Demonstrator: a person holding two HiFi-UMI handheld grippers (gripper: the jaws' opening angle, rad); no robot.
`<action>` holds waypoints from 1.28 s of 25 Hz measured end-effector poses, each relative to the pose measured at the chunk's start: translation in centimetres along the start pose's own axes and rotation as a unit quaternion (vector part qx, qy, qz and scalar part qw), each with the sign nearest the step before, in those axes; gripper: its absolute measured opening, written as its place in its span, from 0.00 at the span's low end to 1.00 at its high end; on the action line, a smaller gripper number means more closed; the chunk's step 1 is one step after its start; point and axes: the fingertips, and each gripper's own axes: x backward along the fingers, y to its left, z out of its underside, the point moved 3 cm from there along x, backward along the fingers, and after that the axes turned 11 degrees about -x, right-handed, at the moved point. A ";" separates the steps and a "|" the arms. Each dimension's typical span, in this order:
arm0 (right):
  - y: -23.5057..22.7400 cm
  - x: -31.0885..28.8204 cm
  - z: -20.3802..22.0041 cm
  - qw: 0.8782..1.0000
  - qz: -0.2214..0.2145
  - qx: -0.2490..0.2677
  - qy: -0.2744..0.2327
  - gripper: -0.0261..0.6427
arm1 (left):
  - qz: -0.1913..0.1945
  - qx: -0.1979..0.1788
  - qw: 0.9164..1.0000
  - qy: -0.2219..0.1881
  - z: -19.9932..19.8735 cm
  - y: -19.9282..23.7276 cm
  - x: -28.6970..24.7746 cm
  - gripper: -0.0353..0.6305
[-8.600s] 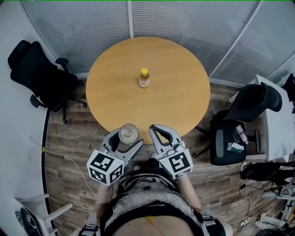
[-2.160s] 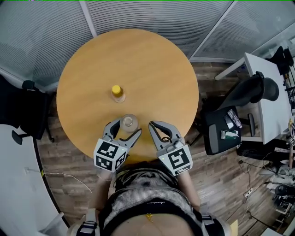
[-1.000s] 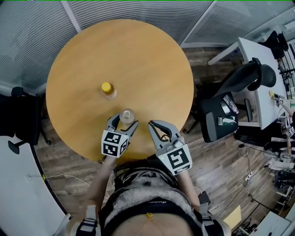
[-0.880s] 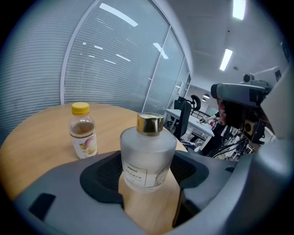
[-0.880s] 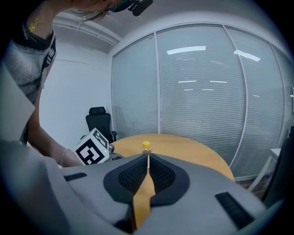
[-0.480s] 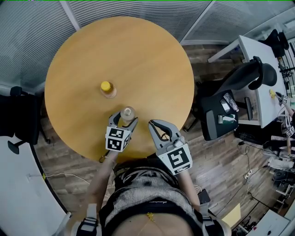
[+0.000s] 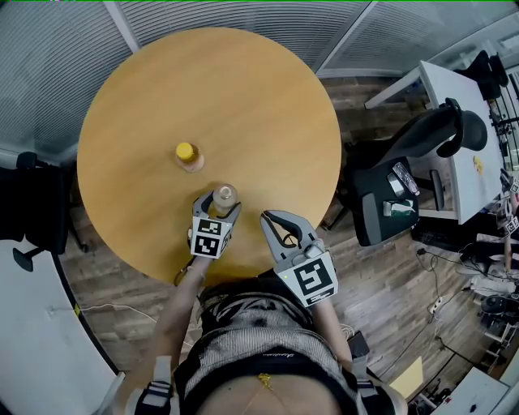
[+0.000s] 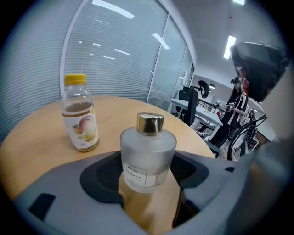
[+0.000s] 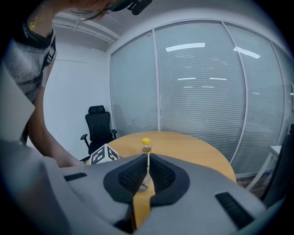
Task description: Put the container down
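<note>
A frosted glass container [image 7: 224, 197] [image 8: 148, 156] with a gold cap stands upright between the jaws of my left gripper [image 7: 217, 212] [image 8: 149, 181], which is shut on its body. It is low over the near part of the round wooden table [image 7: 259, 105]; I cannot tell whether its base touches the wood. A juice bottle [image 7: 188, 156] [image 8: 81, 120] [image 9: 146, 146] with a yellow cap stands on the table just beyond it to the left. My right gripper [image 7: 274, 222] [image 9: 148, 160] hovers at the table's near edge, shut on nothing.
A black office chair [image 7: 397, 203] stands close to the table's right side, with a white desk [image 7: 458, 105] behind it. Another black chair [image 7: 32, 207] is at the left. Glass walls with blinds [image 7: 243, 16] run behind the table.
My left gripper has carried the container forward over the table, closer to the juice bottle. The right gripper has stayed where it was.
</note>
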 end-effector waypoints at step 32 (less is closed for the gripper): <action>0.2 -0.3 0.2 1.000 -0.003 -0.022 0.009 0.08 | -0.009 -0.047 0.998 0.041 2.9 -0.4 -1.8 0.55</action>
